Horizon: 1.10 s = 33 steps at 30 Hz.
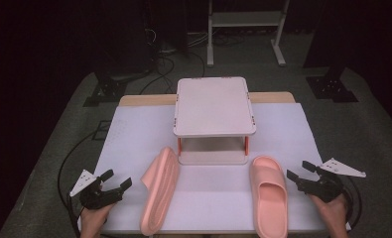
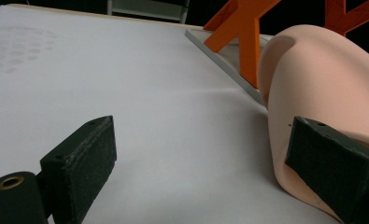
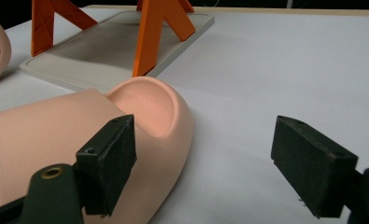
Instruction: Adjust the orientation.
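Two pink slippers lie on the white table cover in front of a small white shelf (image 1: 213, 106) on orange legs. The left slipper (image 1: 160, 191) rests tilted on its edge; the right slipper (image 1: 269, 193) lies flat, strap up. My left gripper (image 1: 117, 179) sits left of the tilted slipper, open. In the left gripper view its jaws (image 2: 205, 158) stand wide over bare cloth, the slipper (image 2: 313, 79) just beyond the right jaw. My right gripper (image 1: 299, 170) is open beside the flat slipper, whose rounded end (image 3: 149, 112) lies past the left jaw of the gripper (image 3: 210, 163).
The shelf's lower plate (image 3: 102, 46) and orange legs (image 2: 240, 32) stand just behind the slippers. The white cloth (image 1: 134, 139) covers the table, with dark floor, cables and a metal stand (image 1: 245, 20) beyond. Bare cloth stretches left and right of the shelf.
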Tool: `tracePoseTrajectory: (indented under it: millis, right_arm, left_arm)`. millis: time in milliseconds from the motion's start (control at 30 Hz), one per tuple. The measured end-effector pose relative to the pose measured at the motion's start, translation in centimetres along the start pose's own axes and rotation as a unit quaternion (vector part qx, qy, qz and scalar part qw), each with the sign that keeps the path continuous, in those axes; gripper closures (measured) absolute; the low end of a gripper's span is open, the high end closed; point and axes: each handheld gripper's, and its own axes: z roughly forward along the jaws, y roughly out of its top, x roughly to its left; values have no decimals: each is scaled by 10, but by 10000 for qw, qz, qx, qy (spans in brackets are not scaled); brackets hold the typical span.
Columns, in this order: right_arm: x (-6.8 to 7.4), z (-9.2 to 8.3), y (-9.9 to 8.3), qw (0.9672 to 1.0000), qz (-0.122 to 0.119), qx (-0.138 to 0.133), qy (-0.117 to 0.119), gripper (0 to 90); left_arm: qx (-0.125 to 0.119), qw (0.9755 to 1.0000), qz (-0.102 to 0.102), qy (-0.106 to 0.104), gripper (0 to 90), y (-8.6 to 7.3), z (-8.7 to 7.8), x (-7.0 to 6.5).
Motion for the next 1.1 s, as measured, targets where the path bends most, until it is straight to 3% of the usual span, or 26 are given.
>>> tracePoseTrajectory:
  millis: [533, 900, 1100]
  right_arm:
    - [4, -1, 2, 10000, 4, -44, 55, 216]
    - [3, -2, 2, 9999, -5, -103, 64, 215]
    - [3, -2, 2, 9999, 0, -101, 61, 214]
  left_arm:
    - [203, 9995, 203, -145, 82, -1, 7, -9]
    - [602, 9959, 578, -357, 82, -2, 14, -21]
    - [637, 9955, 575, -392, 82, -2, 17, -23]
